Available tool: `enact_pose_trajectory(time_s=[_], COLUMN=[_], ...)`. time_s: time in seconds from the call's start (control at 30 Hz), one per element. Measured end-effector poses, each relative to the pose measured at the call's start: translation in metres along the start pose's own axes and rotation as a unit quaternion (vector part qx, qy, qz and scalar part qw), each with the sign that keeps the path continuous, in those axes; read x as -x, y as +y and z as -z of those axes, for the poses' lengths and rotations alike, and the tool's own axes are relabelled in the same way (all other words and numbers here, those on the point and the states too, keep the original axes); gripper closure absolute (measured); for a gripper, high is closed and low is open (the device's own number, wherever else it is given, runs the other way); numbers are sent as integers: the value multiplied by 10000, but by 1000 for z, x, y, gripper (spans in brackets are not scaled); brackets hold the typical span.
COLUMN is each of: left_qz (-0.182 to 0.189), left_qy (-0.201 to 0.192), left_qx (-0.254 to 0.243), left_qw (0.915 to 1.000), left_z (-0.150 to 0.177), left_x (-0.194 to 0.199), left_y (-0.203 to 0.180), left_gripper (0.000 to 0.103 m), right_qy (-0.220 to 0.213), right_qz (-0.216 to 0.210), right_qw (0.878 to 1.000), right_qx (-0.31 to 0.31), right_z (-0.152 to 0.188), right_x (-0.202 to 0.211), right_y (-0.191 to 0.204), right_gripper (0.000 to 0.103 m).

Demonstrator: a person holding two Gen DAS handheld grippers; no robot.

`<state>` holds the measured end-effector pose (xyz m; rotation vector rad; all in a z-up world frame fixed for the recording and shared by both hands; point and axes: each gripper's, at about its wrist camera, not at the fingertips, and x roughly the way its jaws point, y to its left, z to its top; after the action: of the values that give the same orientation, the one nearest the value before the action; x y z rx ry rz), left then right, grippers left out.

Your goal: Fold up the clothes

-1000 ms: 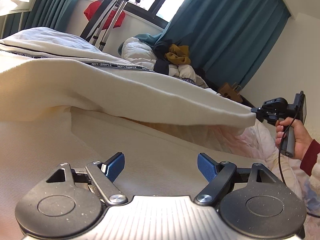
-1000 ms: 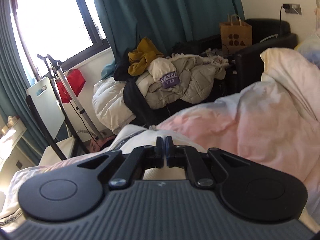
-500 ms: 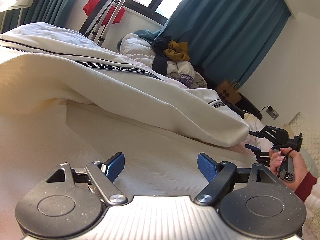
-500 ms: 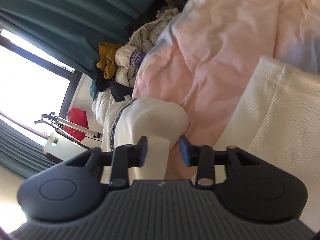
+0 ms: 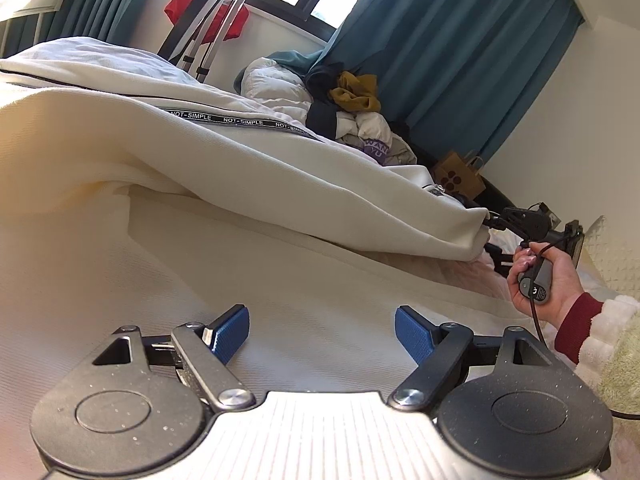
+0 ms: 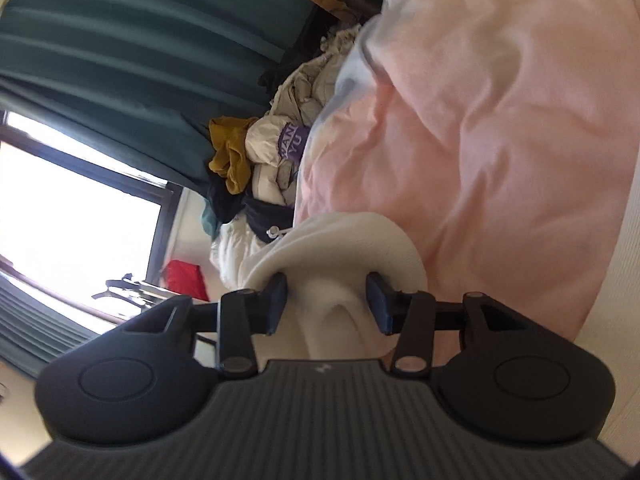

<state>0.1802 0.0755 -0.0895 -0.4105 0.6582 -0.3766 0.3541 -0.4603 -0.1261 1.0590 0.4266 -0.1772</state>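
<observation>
A cream garment [image 5: 280,168] with a black "NOT-SIMPLE" tape lies across the bed, one long part folded over the layer beneath. My left gripper [image 5: 322,332] hovers low over that lower layer. It is open, with nothing between its blue pads. A hand [image 5: 556,276] holds my right gripper [image 5: 490,234] at the folded part's far end, rolled onto its side. In the right wrist view the garment's rounded end [image 6: 340,248] sits loosely between the right gripper's [image 6: 326,304] jaws, which are closing around it.
A pink duvet [image 6: 500,120] covers the bed beyond the garment. A heap of clothes [image 5: 352,120] lies by the teal curtain [image 5: 460,60], with a paper bag [image 5: 460,176] beside it. A folding stand [image 5: 208,20] leans under the window.
The right gripper sank to the bed with the garment's end and rolled onto its side. Its jaws went from shut to apart around the end. The left gripper stayed put.
</observation>
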Motion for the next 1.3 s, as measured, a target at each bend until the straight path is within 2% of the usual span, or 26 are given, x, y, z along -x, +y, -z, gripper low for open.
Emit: enact_pose_trajectory(time_s=[0.03,0.07,0.23,0.33,0.4,0.43,0.47,0.5,0.57,0.63,0.7,0.8,0.93,0.97,1.03,1.07,1.1,1.17,1.23,1.3], left_qz=[5,17,67,119,135,143,145,139,151,159,159,171,160,133,123,130,122,111,87,55], left_qy=[2,-4,-40,-82,-84,-78,-66,-54,-48,-57,-62,-57,-6,9,37,45,55,65,83,76], left_qx=[12,23,10,-38,-67,-77,-81,-76,-52,-29,-8,49,72,70,95,104,109,106,70,4], left_qw=[10000,10000,10000,9999,9999,9998,9998,9999,9999,9999,9999,9998,9998,9999,9999,9999,9999,9999,9999,10000], left_z=[-1,-1,-1,0,1,1,1,2,3,3,3,5,7,7,7,7,8,10,11,12], left_x=[-1,-1,2,6,7,7,8,8,9,11,12,13,11,10,9,8,8,8,6,5], left_y=[0,0,-2,-5,-8,-9,-9,-10,-10,-10,-10,-10,-10,-9,-8,-8,-8,-8,-9,-9], left_gripper=[21,21,21,21,21,21,21,21,21,21,21,21,21,21,21,21,21,21,21,21], right_qy=[-17,-52,-319,-713,-1032,-1134,-1149,-1091,-769,-501,-346,-379,-559,-534,-463,-403,-326,-277,-156,-180], right_qz=[220,316,19,-256,-396,-381,-214,-51,244,591,710,486,79,82,91,97,172,189,-25,178], right_qw=[9989,9969,9910,9763,9634,9562,9475,9438,9546,9694,9819,9941,9983,9985,9989,9991,9993,9993,9993,9994], right_qx=[420,715,1298,2029,2442,2673,2976,3121,2869,2328,1719,891,141,65,-16,-2,-13,-152,-345,-246], right_z=[-2,-5,-39,-46,-38,-31,-23,-16,-9,-5,-1,7,10,10,10,10,9,7,2,-4], right_x=[1,3,31,56,77,84,87,88,86,86,90,101,113,113,112,108,102,91,72,54], right_y=[12,21,57,97,108,109,104,96,60,16,-26,-58,-55,-54,-52,-53,-56,-63,-71,-67], right_gripper=[91,92,95,95,96,96,96,96,96,96,96,95,93,90,73,51,34,30,31,40])
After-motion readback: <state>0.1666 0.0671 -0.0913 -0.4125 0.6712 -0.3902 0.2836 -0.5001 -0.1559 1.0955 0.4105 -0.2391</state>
